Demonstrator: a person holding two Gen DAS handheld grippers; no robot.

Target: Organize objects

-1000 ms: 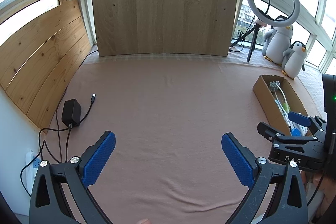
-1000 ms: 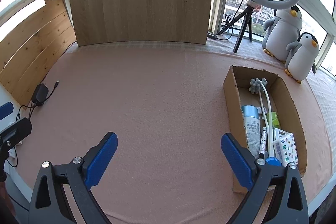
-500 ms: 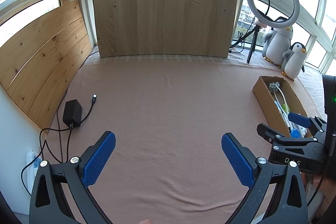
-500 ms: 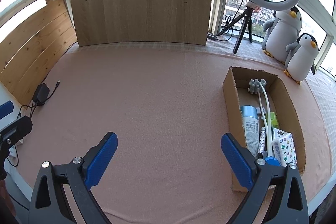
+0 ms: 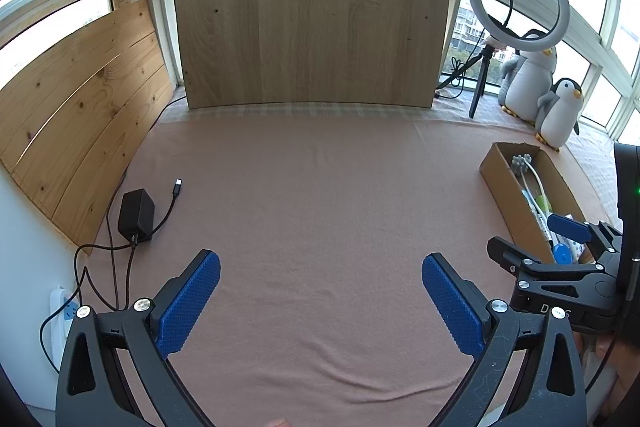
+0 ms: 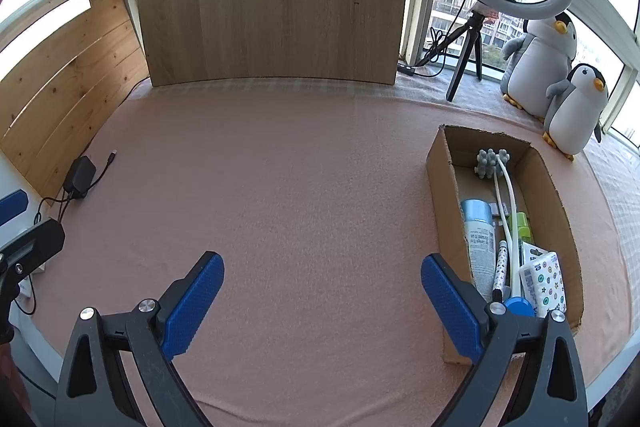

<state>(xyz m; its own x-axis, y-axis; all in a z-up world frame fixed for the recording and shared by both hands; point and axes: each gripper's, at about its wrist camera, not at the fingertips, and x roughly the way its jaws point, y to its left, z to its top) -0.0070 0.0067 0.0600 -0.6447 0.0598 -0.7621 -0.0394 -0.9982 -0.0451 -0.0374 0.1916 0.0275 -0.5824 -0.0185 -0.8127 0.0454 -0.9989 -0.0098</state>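
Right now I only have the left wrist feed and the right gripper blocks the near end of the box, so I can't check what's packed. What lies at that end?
Observer: In the right wrist view, a white packet with coloured dots lies at the near end of the cardboard box, beside a blue round cap.
Operator: Is anything along the box's left wall?
Observer: Yes, a tube with a light blue cap lies lengthwise there.
Operator: Is the right gripper holding something?
Observer: No, the right gripper is open, nothing between its pads.
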